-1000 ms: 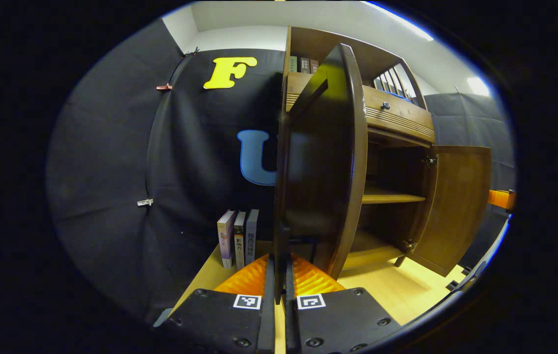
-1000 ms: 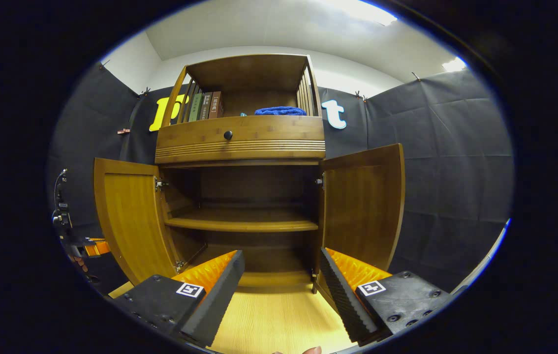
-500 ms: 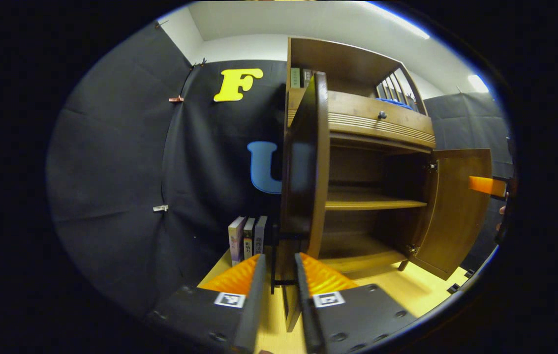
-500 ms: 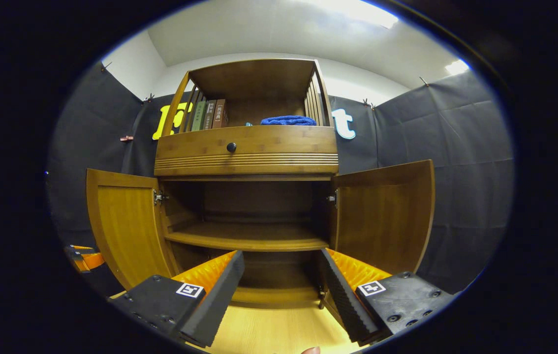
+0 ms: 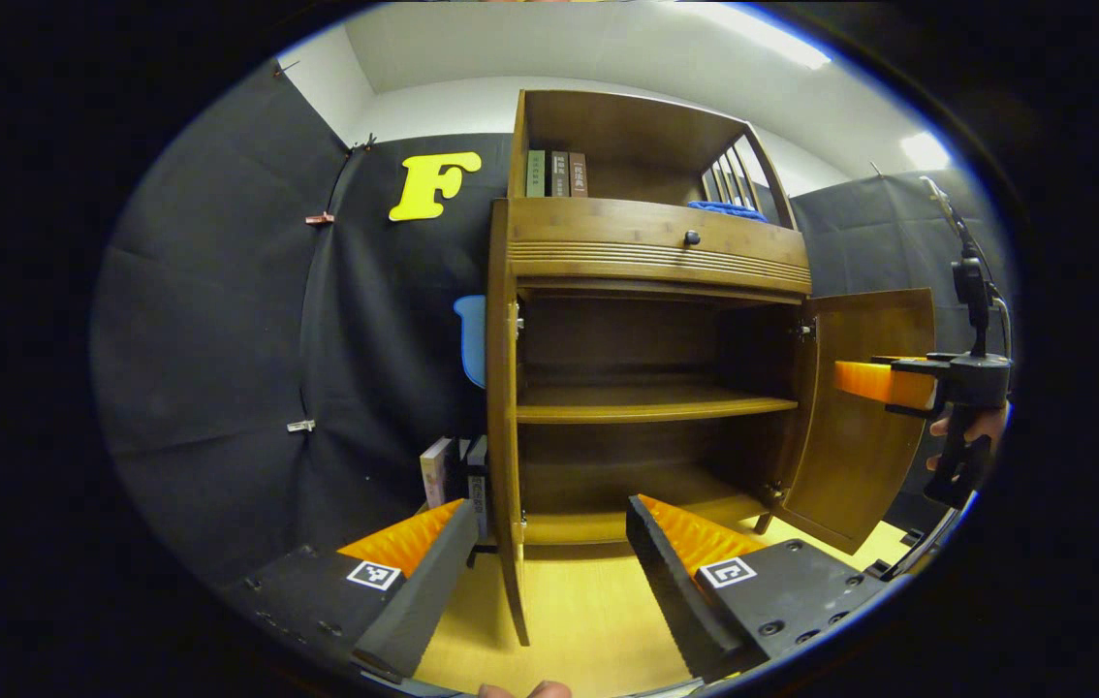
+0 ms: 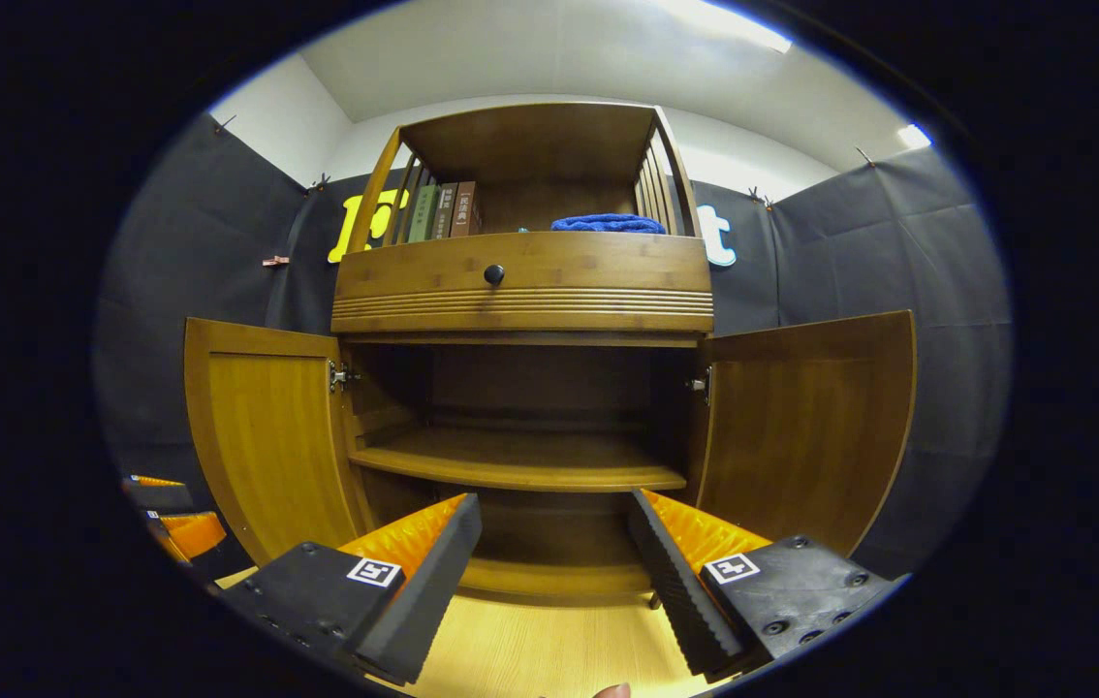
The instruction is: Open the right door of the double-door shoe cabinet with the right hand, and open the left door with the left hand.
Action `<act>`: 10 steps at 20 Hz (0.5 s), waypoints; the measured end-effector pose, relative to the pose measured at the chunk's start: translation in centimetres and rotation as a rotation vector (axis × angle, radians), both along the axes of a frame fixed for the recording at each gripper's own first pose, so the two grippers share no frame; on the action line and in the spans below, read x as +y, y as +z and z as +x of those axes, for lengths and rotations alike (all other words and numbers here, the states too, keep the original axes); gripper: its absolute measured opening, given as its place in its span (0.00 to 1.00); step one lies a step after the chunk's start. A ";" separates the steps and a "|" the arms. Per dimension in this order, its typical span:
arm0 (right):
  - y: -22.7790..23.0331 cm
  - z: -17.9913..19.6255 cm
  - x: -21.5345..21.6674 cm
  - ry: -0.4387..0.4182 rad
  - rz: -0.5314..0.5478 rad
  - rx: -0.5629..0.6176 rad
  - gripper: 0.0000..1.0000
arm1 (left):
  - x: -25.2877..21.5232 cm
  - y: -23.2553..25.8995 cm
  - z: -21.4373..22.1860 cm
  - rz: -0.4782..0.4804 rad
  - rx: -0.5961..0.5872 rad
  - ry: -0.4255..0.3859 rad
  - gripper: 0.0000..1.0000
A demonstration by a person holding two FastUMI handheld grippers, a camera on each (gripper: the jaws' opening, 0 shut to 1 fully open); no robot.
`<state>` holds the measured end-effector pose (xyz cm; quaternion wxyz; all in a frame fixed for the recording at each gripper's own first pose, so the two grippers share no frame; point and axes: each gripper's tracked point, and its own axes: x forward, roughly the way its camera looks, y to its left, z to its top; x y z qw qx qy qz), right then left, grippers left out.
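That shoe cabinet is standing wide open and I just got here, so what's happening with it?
A person is working the shoe cabinet with a handheld gripper in each hand. Both doors are swung open: the left door and the right door stand out from the front, showing a bare inner shelf. The left gripper and the right gripper are both open, in front of the cabinet, gripping nothing. The opening looks done.

Shoe cabinet [image 6: 520, 291] on wooden floor [image 6: 549, 650]
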<state>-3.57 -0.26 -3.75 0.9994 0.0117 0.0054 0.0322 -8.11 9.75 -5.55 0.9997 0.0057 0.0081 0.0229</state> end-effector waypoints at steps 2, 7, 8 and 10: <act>0.0 0.2 0.2 0.004 0.000 -0.001 0.98 | -1.5 0.3 0.1 0.000 -0.002 -0.009 0.96; 0.2 0.0 1.0 0.012 -0.010 -0.012 0.98 | -4.3 1.0 0.7 -0.008 -0.013 -0.042 0.96; 0.2 -0.1 1.3 0.017 -0.012 -0.014 0.98 | -4.8 1.1 0.8 -0.011 -0.014 -0.049 0.96; 0.2 -0.1 1.8 0.022 -0.017 -0.019 0.98 | -5.7 1.2 1.0 -0.009 -0.018 -0.064 0.96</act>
